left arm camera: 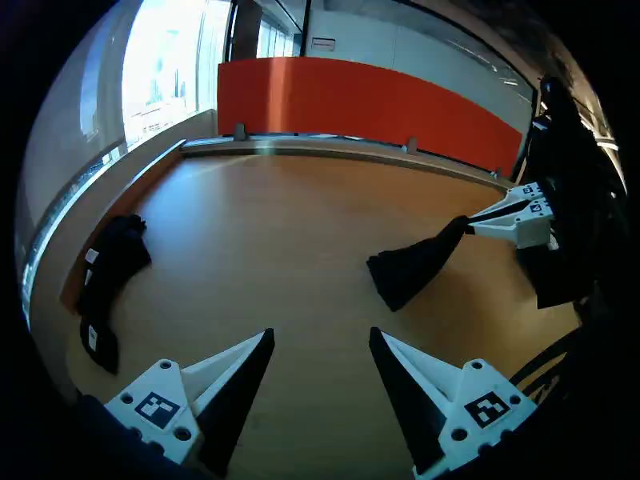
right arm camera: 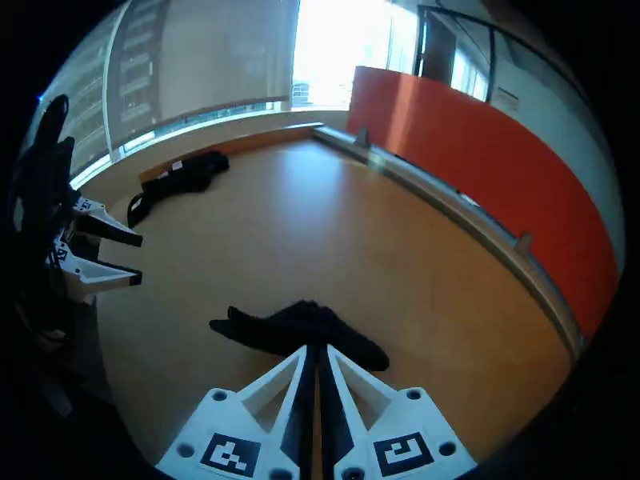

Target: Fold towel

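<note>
In the left gripper view, my left gripper [left arm camera: 320, 352] sits at the bottom of the frame. Its fingers are spread wide with nothing between them, over bare wood of the counter [left arm camera: 280, 232]. At centre right, the right gripper [left arm camera: 474, 226] pinches one corner of the dark towel [left arm camera: 412, 268], drawing it up to a peak while the rest trails on the counter. A second dark cloth [left arm camera: 112, 280] lies at far left, well apart.

In the right gripper view, the right gripper [right arm camera: 318, 356] at bottom centre has its fingers pressed together on the towel [right arm camera: 300, 324], which is bunched just ahead of the tips. The left gripper [right arm camera: 138, 258] shows at the left edge, spread.

I judge this the opening step: one corner is taken and the towel is not yet laid flat. Next I'd need the left gripper to take a second corner so the cloth can be pulled out before any fold.
</note>
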A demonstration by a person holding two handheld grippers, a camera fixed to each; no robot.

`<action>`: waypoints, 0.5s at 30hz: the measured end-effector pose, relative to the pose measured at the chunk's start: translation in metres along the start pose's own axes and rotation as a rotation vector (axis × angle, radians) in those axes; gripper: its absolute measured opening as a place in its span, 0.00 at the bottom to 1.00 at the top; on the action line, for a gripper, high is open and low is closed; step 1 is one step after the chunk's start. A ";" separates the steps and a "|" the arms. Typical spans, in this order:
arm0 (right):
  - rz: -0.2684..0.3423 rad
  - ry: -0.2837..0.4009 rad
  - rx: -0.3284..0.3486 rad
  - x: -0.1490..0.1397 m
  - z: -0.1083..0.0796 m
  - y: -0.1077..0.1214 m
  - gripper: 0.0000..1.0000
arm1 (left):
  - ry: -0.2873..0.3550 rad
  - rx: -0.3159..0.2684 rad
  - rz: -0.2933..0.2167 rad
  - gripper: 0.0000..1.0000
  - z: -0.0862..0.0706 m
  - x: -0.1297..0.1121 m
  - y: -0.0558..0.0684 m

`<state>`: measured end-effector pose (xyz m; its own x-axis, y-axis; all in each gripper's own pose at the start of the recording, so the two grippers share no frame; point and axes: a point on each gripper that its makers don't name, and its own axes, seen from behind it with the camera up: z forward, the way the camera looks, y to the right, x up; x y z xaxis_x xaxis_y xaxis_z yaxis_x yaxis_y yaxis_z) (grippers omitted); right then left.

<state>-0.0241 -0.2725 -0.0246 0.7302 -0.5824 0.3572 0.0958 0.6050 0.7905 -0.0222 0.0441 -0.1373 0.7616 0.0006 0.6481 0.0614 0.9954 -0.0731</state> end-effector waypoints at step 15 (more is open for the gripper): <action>-0.022 0.081 -0.039 0.051 -0.028 0.028 0.02 | 0.012 -0.015 0.004 0.88 0.001 0.013 0.001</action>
<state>0.0349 -0.2695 0.0020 0.7796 -0.5513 0.2972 0.1377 0.6137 0.7774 -0.0133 0.0457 -0.1283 0.7697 0.0031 0.6383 0.0684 0.9938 -0.0873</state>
